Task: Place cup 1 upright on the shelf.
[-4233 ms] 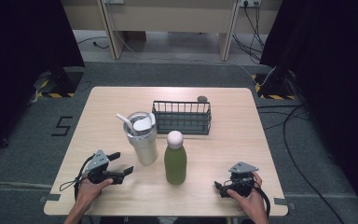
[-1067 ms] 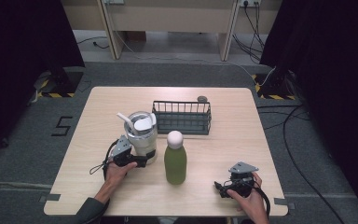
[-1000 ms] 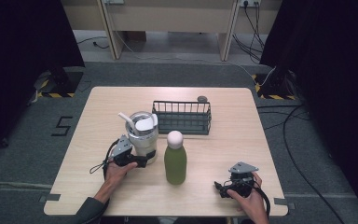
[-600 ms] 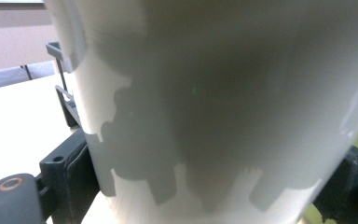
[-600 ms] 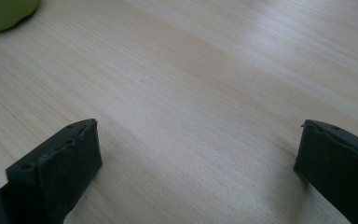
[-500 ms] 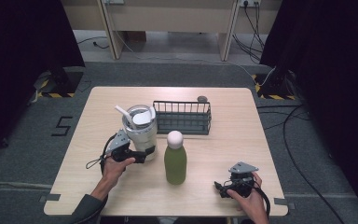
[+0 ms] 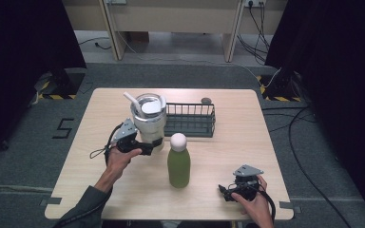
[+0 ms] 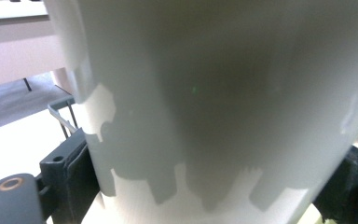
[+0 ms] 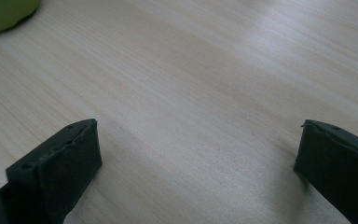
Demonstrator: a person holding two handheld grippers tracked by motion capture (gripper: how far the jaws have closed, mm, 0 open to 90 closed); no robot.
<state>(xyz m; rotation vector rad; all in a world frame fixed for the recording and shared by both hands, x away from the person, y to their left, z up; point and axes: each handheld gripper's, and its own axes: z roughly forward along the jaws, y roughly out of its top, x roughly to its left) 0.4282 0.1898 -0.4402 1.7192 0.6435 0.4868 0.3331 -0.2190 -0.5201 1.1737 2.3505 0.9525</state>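
A white lidded tumbler [image 7: 148,121] with a straw stands left of centre, close against the wire basket [image 7: 190,121]. My left gripper [image 7: 148,146] is shut on the tumbler's lower body. In the left gripper view the white tumbler wall [image 8: 205,93] sits between both pads [image 8: 72,172]. A green bottle [image 7: 178,164] with a white cap stands upright in the middle of the table. Near the front right edge, my right gripper [image 7: 225,192] rests low over the wood, open, with bare table between its fingertips [image 9: 60,163]. The green bottle's base [image 9: 4,11] shows at the top left corner there.
The dark wire basket has a small round dark object [image 7: 206,100] behind its right end. The wooden table [image 7: 247,133] is bare on its right side. A desk's legs and cables stand on the floor beyond the far edge.
My left gripper went from the front left to the tumbler and shut on it. The tumbler has since shifted back, toward the basket. The right gripper has stayed put.
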